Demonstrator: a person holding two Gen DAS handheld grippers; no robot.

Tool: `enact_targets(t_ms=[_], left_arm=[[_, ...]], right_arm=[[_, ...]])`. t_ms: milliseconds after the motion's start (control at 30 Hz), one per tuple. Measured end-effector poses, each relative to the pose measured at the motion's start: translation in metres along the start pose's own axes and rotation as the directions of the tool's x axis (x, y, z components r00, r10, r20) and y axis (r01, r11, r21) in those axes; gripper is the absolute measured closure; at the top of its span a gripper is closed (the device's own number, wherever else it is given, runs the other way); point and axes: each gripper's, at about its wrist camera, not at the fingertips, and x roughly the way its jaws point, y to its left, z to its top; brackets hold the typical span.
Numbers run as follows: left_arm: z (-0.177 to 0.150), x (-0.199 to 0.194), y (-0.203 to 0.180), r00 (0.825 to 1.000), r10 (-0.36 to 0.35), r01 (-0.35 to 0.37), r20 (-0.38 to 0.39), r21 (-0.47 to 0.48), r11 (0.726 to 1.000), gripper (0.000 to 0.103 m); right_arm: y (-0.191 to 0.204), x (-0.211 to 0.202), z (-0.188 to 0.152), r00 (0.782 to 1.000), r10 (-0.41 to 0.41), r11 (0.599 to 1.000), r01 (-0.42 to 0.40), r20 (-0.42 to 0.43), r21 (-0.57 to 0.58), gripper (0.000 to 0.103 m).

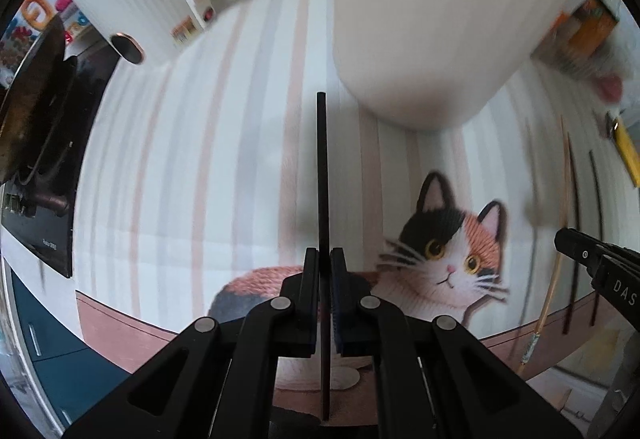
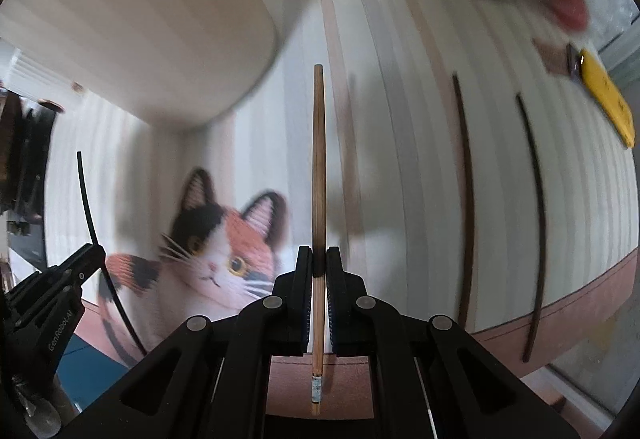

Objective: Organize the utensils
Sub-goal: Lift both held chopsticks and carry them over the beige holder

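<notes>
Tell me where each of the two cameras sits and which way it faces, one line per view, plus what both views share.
Left wrist: sits on the left gripper, looking down its fingers at the cat mat; the jaws are shut on a black chopstick, and the right gripper shows at the right edge.
Right wrist: sits on the right gripper, facing down at the same mat; the jaws are shut on a wooden chopstick, with the left gripper at the left edge.
Shared: the mat, the white holder, two dark chopsticks lying on the mat.
</notes>
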Motion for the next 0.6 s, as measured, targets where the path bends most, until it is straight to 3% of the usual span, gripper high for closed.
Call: enact_targets(t_ms=[333,600], left_arm=[[0.009,-0.065,0.017,0.987,-0.017,0.023,0.161,-0.040,0.999,0.100],[0.029,-0.121,0.026,0.953,-0.044,0.064,0.300,-0.056,0.996,0.101]], right_arm=[[-0.013,-0.063,0.002,0.979,0.097,0.995,-0.095,0.180,-0.019,0.096],[-0.003,-0.112,0.022,0.938,0.167,0.986,-0.165,0.303,-0.033,0.096]])
